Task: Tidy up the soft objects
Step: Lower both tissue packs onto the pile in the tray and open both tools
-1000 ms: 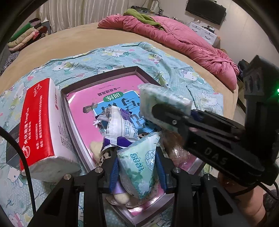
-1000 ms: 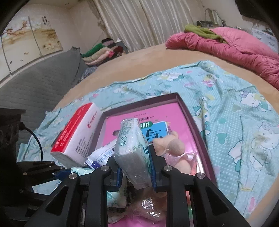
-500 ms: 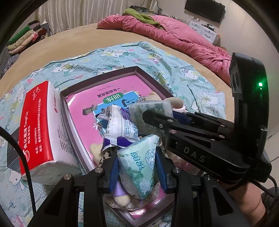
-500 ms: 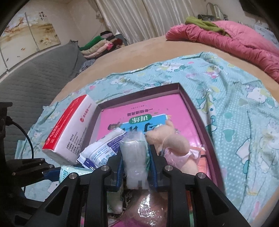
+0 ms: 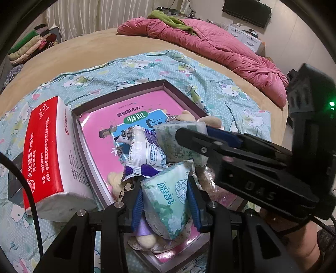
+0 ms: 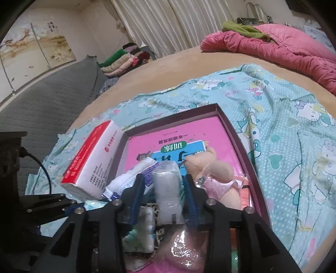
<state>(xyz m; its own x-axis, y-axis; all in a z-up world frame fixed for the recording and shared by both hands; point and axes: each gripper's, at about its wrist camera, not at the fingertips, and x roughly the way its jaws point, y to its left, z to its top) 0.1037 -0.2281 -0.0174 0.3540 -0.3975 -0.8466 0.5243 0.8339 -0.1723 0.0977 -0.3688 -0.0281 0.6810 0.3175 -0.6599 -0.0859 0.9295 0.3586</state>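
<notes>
Pink quilt (image 5: 220,46), green cloth (image 5: 168,19) on it, folded clothes (image 5: 27,46), curtains (image 6: 174,23)

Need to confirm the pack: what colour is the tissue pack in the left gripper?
Mint green and white with floral print, tissue pack; clearest in left wrist view.

a home bedroom: round bed (image 5: 88,48), pink quilt (image 5: 220,48), curtains (image 6: 168,23).
</notes>
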